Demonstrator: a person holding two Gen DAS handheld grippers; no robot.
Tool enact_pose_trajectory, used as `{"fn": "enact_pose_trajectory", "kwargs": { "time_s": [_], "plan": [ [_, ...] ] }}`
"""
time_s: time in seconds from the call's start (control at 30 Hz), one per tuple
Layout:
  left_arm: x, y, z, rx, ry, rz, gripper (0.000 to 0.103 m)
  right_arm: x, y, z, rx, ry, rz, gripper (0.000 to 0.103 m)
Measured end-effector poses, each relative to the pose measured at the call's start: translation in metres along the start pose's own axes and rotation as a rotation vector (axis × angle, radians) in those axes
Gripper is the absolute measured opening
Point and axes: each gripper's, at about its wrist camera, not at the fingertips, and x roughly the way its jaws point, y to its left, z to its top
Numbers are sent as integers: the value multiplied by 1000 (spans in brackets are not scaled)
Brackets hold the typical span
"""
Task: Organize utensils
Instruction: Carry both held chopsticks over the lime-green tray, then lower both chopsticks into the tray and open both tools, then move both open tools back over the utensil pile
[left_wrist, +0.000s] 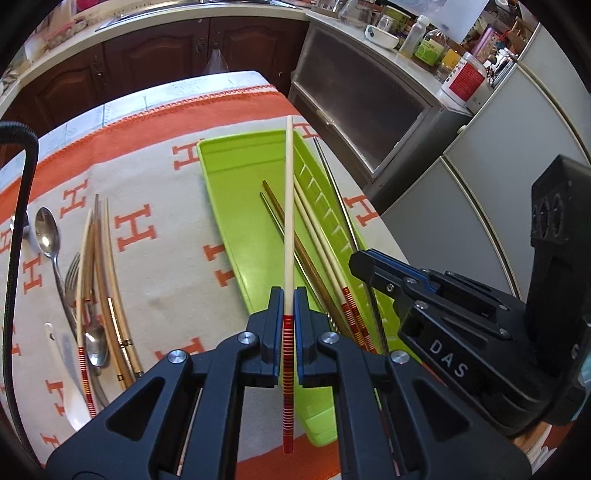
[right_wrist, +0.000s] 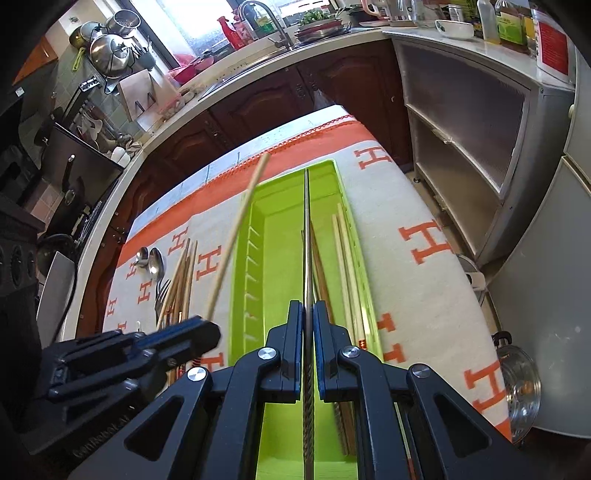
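The left gripper (left_wrist: 289, 295) is matt black plastic, its two fingers lined with blue pads on their inner faces, and round silver screws (left_wrist: 247, 336) sit at the linkage joints above triangular cut-outs. A black braided cable (left_wrist: 22, 177) curves along the frame edge at nine o'clock. The right gripper (right_wrist: 308, 312) is built the same, and its housing (left_wrist: 448, 356), at three o'clock in the left view, bears white "DAS" lettering
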Motion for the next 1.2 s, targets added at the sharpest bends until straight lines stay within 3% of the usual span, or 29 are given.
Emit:
{"fn": "enact_pose_trajectory", "kwargs": {
  "time_s": [0.4, 0.57, 0.63, 0.87, 1.2],
  "plan": [
    [26, 10, -5, -1, 86, 32, 6, 25, 7, 7, -25, 33, -21, 12],
    [17, 10, -11, 5, 62, 54, 29, 21, 8, 3, -18, 26, -20, 17],
    [11, 11, -14, 6, 48, 63, 31, 19, 9, 2, -16, 24, -18, 17],
    [-10, 19, -23, -7, 20, 97, 31, 11, 14, -6, -17, 27, -11, 17],
    [-44, 36, -48, -33, -21, 151, 31, -8, 28, -23, -24, 21, 4, 28]
  ]
}}
